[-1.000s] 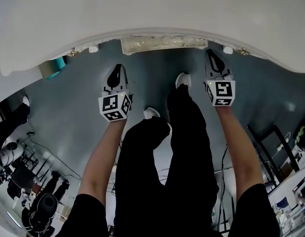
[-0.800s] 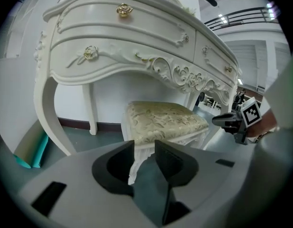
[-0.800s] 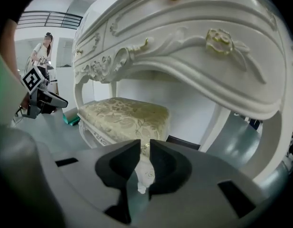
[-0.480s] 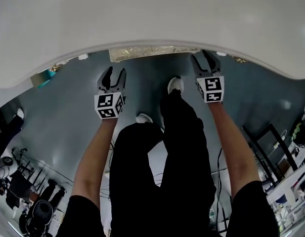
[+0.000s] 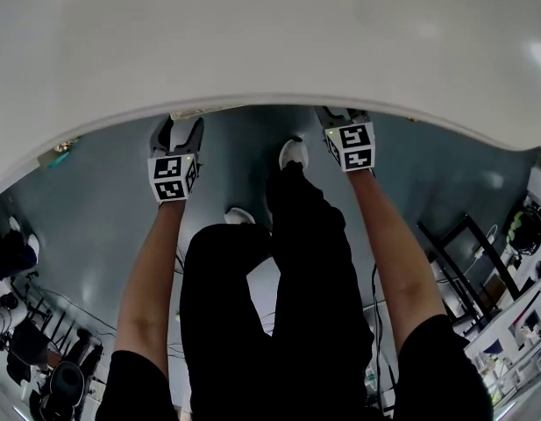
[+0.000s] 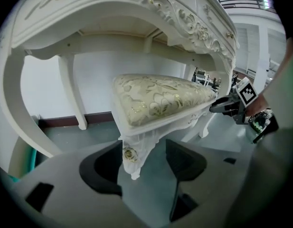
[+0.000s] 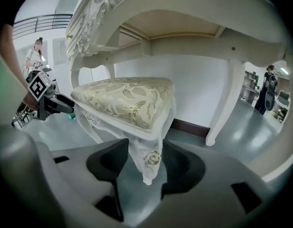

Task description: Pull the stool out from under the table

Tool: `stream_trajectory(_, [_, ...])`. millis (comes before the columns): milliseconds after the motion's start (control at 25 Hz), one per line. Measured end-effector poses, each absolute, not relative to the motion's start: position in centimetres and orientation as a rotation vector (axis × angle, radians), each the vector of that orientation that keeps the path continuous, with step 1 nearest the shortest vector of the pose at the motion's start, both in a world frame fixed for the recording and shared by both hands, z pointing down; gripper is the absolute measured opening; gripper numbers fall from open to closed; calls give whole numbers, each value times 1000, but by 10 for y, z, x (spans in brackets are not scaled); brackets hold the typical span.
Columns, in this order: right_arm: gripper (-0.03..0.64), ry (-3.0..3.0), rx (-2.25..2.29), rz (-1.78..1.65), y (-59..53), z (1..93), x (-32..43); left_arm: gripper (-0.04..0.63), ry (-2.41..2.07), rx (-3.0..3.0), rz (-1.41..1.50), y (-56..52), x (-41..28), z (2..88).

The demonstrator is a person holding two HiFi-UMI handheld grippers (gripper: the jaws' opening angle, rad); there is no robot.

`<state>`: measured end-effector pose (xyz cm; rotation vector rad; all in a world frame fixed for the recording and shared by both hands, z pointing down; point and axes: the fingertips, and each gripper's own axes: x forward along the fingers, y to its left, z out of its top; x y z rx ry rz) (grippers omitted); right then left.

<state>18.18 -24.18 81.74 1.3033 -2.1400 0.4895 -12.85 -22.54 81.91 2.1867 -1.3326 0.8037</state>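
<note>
The left gripper (image 6: 144, 148) points down at a slant toward the stool (image 6: 160, 101), which stands under the white carved table (image 6: 137, 8) directly ahead of it. Its jaws have just been opening and stand wide apart. The stool's near corner leg (image 6: 133, 153), marked by a gold rosette, rises between them. The leg sits close against the left-hand pad, with a clear gap to the right-hand pad, and neither pad presses on it. The gold-patterned seat cushion lies above and beyond the jaws.

The right gripper (image 7: 146, 146) is set the same way at the stool's other near corner. Its jaws have also just been opening and are spread. That corner's leg (image 7: 148, 163), with its own rosette, hangs between the two dark pads without being clamped. The cushion spreads out above the jaws and off to their left, beneath the table's apron.

Each gripper shows in the other's view, out to the side at the far corner of the seat. In the head view both marker cubes (image 5: 172, 177) sit just short of the table's edge, and the jaw tips reach under it.
</note>
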Motion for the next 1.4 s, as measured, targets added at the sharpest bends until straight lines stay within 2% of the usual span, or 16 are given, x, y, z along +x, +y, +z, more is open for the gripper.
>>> stream_trajectory(200, [222, -2174, 1264, 418, -242, 814, 179, 288, -1310, 2184, 801, -241, -131, 828])
stream_trajectory(560, [230, -2239, 1226, 523, -242, 817, 175, 288, -1266, 2212, 816, -245, -131, 834])
stream_trajectory(680, [278, -2236, 1190, 533, -240, 822, 166, 288, -1270, 2206, 816, -247, -134, 834])
stream_trajectory(1400, [271, -2045, 1207, 477, -235, 824, 172, 291, -1202, 2142, 841, -222, -127, 832])
